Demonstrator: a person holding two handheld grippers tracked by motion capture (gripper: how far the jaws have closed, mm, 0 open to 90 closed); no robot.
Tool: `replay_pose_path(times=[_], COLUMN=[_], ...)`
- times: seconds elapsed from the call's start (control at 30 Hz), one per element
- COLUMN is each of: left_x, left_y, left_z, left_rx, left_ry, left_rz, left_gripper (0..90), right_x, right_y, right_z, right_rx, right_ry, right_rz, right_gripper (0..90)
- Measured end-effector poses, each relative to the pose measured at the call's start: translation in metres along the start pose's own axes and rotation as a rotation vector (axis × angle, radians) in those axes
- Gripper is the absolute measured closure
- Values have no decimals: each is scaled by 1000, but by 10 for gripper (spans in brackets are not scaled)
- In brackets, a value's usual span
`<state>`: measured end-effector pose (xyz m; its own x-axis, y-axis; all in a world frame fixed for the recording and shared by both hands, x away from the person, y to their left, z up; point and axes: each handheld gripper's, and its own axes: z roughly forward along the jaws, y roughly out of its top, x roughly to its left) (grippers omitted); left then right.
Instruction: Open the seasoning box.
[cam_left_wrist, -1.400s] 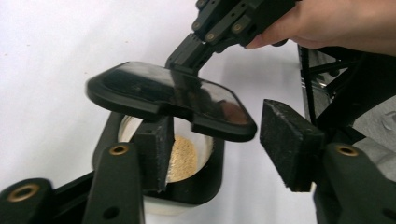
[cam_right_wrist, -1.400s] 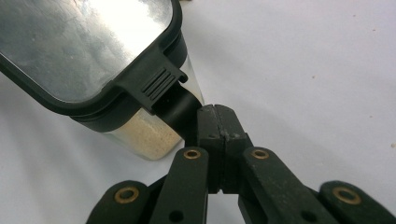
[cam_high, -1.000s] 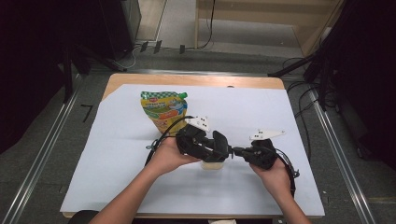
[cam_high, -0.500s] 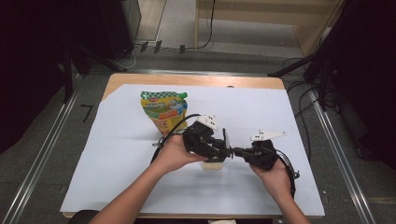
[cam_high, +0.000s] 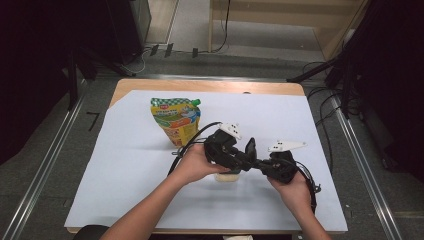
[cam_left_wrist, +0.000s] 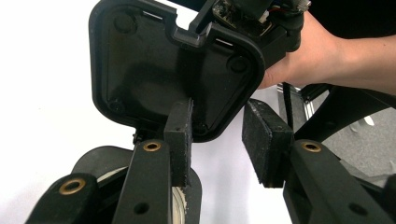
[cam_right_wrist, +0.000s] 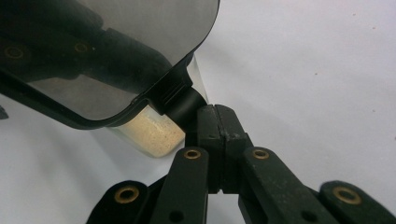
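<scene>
Lid (cam_right_wrist: 116, 60) tab clamped in right hand-held gripper (cam_right_wrist: 215, 122); left hand-held gripper (cam_left_wrist: 224, 144) part-open at its edge, above container (cam_right_wrist: 149, 133)

Hand-held grippers (cam_high: 250, 159) meet over container (cam_high: 227, 176).

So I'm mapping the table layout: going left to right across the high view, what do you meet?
Colourful spouted pouch → left gripper above a small container of pale stuff → right gripper, shut, in the person's right hand.
</scene>
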<state>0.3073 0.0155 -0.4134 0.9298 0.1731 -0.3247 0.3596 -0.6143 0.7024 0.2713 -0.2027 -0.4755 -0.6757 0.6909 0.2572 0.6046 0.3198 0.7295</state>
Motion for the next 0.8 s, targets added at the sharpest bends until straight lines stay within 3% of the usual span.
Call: replay_pose_path(times=[0.37,0.6,0.8], left_x=[1,5,9], left_y=[-8,-17,-25], left_z=[-23,-42,-57], left_rx=[-29,-35,-68], left_ry=[12,26,47], left_rz=[-16,-35,-64], left_gripper=[591,580,575], right_x=[9,29,52], right_y=[-5,-13,-18], right_z=[-15,-29,-29], right_rx=[-26,-34,-34], right_ry=[7,43,103], right_rz=[6,0,-47], right_gripper=[867,842,753])
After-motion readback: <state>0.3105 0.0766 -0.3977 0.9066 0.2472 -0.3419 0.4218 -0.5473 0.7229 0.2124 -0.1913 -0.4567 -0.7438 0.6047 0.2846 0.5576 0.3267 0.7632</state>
